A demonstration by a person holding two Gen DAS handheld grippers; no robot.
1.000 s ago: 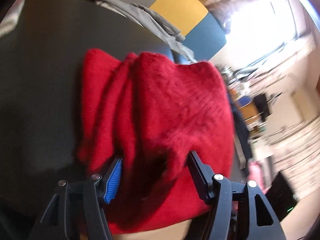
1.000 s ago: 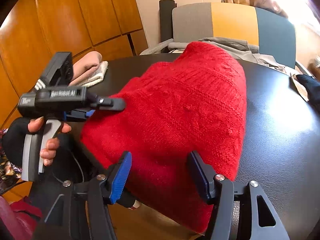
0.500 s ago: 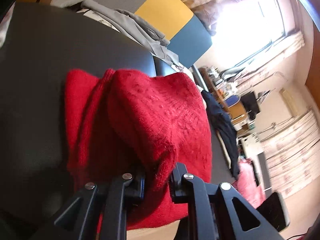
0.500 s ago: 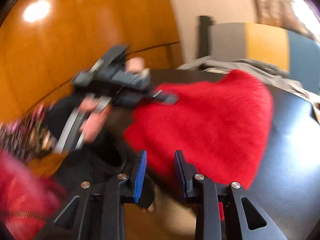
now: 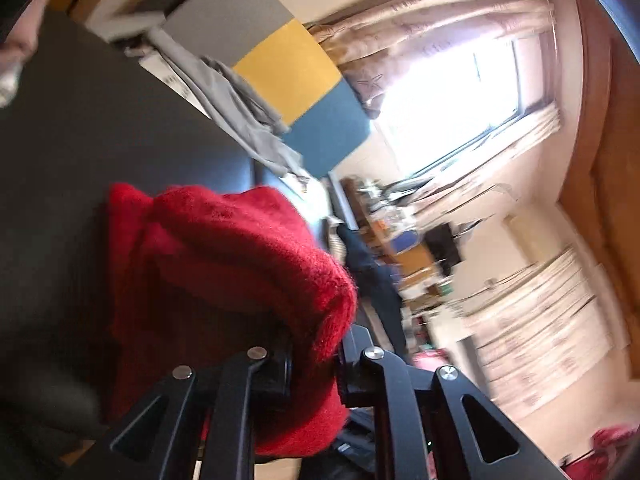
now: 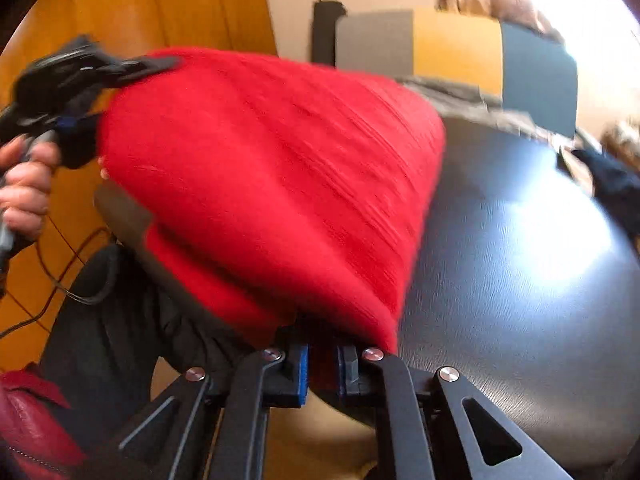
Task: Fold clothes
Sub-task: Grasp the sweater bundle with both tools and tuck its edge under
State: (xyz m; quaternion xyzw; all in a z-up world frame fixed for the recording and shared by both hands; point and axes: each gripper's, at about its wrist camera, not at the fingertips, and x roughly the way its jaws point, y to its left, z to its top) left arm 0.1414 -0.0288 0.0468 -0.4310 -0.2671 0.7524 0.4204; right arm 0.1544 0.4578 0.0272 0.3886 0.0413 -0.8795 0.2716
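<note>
On the left, the left gripper [image 5: 314,364] had gone from jaws spread around the near edge of the red sweater [image 5: 240,264] a second before to jaws closing in on it, a thick fold of knit pinched between them. The bunched edge stood higher against the dark table [image 5: 100,140] than it had a moment earlier, so the cloth looked lifted on that side. From the right wrist view the same gripper [image 6: 168,63], held in a hand [image 6: 24,184], gripped the sweater's far left corner in the air.

On the right, the right gripper [image 6: 322,372] had also shut: its jaws, wide apart a second before, were now pressed together on the sweater's [image 6: 272,184] near hem, red cloth showing between the blue pads. The sweater hung stretched between the two grips, its far part apparently still near the table [image 6: 520,280], beside a grey garment [image 6: 460,100].

With both corners caught, the near edge seemed ready to be carried over for a fold.
</note>
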